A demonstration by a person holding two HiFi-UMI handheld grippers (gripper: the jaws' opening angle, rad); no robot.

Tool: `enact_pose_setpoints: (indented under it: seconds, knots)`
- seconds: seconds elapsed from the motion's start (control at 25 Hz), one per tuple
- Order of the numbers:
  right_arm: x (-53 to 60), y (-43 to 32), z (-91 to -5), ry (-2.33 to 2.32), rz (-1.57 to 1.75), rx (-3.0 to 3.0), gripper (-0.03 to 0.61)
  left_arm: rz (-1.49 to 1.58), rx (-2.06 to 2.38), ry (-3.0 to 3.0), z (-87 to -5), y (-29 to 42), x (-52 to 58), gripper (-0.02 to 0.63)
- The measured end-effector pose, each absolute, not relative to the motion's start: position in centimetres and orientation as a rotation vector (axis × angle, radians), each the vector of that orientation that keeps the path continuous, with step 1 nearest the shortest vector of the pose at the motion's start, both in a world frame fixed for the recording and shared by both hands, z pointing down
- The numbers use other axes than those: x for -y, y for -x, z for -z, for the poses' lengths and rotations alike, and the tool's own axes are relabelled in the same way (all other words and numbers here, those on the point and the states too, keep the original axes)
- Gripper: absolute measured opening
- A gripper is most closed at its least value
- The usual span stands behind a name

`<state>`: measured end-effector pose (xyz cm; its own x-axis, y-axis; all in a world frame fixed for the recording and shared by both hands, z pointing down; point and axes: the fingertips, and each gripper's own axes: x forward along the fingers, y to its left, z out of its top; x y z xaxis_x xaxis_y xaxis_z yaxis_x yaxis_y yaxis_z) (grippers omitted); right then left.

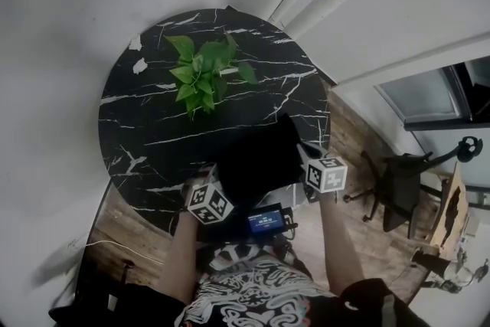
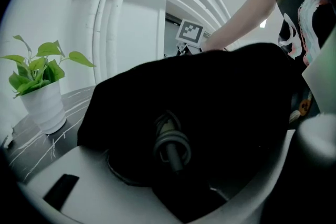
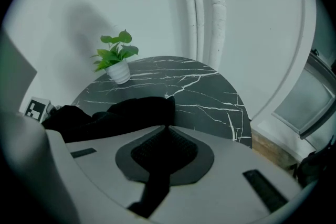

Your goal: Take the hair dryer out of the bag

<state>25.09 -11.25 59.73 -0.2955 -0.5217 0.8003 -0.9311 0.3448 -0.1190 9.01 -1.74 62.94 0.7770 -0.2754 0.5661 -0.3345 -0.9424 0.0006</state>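
Note:
A black bag [image 1: 256,161] lies on the round black marble table [image 1: 153,126] near its front edge. My left gripper [image 1: 218,174] is at the bag's left end. In the left gripper view the bag [image 2: 210,86] fills the gap between the jaws of the left gripper [image 2: 194,160], which grip it. A grey coiled cord [image 2: 170,140] shows in the bag's mouth; the rest of the hair dryer is hidden. My right gripper [image 1: 305,153] is at the bag's right side. In its own view the right gripper [image 3: 167,126] is shut on a fold of the bag [image 3: 121,113].
A potted green plant [image 1: 205,73] stands on the far half of the table, beyond the bag. White pipes [image 3: 202,8] run up the wall behind. An office chair [image 1: 398,188] stands on the wooden floor to the right. A small device with a blue screen [image 1: 268,222] sits at my chest.

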Motion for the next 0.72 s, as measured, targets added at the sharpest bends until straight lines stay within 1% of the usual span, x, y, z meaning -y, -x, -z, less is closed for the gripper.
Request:
enact_pose_setpoints:
  seconds: [0.2, 0.56, 0.72]
  knots:
    - [10.6, -25.1, -61.9, -1.173, -0.719, 1.855, 0.026, -0.903, 0.507, -2.868, -63.1, -8.1, 1.6, 0.215]
    - [10.9, -24.9, -62.8, -1.093, -0.671, 1.815, 0.026, -0.906, 0.508, -2.864, -63.2, -7.9, 1.6, 0.215]
    - [10.9, -25.0, -63.3, -1.083, -0.704, 1.809, 0.026, -0.905, 0.513, -2.867, -63.2, -7.9, 1.7, 0.215]
